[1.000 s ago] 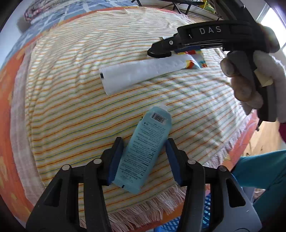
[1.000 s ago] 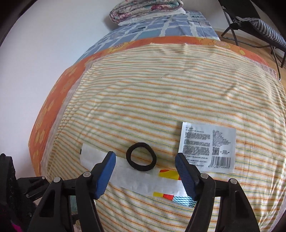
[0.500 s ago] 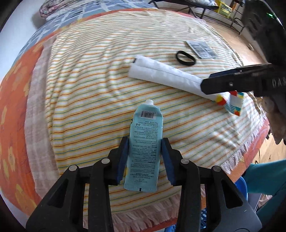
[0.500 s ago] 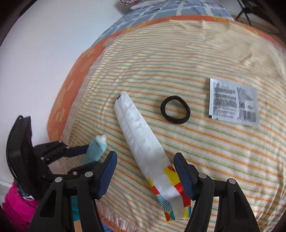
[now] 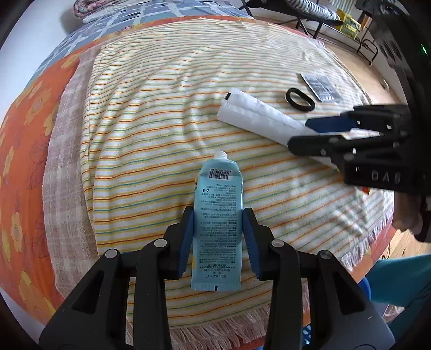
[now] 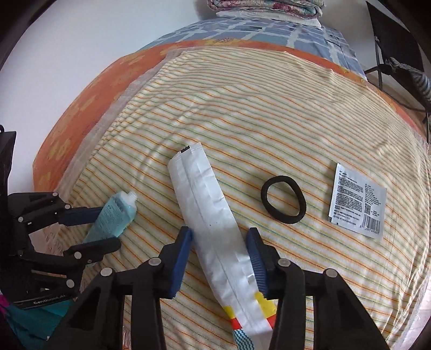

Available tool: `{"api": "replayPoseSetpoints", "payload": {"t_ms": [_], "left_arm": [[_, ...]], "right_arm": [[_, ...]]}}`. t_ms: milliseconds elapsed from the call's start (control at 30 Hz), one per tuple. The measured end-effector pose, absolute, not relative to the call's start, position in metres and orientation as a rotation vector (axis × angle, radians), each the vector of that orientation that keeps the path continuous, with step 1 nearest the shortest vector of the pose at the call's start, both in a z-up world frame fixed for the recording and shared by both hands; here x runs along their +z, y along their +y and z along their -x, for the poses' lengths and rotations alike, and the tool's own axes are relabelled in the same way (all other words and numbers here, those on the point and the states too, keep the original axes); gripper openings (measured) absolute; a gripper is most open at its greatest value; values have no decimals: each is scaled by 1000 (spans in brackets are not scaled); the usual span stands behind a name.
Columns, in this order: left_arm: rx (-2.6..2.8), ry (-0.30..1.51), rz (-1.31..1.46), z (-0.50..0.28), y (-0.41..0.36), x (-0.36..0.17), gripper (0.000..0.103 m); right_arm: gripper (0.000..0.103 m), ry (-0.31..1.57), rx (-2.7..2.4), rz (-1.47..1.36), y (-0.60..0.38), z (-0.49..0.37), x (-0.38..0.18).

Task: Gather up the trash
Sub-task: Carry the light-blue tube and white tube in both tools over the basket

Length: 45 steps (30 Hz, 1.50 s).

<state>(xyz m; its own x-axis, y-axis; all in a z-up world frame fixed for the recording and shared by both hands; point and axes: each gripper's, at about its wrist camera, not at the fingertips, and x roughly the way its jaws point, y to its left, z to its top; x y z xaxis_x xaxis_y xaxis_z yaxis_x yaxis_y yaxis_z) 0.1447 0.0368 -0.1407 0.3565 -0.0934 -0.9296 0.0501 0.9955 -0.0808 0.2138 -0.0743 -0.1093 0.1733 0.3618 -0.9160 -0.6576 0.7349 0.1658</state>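
In the left wrist view, the left gripper (image 5: 218,237) sits low at centre, its blue pads touching both edges of the blue tube (image 5: 217,231) on the striped blanket (image 5: 150,129). Only the right wrist view shows the right gripper (image 6: 219,255) part-open around the white wrapper (image 6: 212,228) at lower centre, pads at its edges; whether they press is unclear. Hair tie (image 6: 283,199) and sachet (image 6: 358,204) lie right.

A bedroom in a home.
A bed with a striped blanket (image 6: 269,113), folded quilts (image 6: 264,6) at its head, wooden floor (image 5: 358,70).
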Motion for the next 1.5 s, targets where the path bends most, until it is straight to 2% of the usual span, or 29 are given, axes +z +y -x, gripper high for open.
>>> {"api": "replayPoseSetpoints", "payload": {"t_ms": [200,333,767,1233,1500], "left_arm": [[-80,1192,53,-144,39,-137,36],[-66,1179,60,-141,42,-132,36],[-80,1123,64,-121,35,-102,36],[-116,1054,17,-76,1,-71,36],[-168,1050,-14,-41,-25,-71,36]], "right_arm": [[27,1197,760,277,-82,-202,-106],[24,1174,767,281,-83,-192,-98],[23,1114,755,195,-112,-169,-61],[23,1078,783,159,-145,-107,-32],[23,1081,786,136,-167,-67,-30]]}}
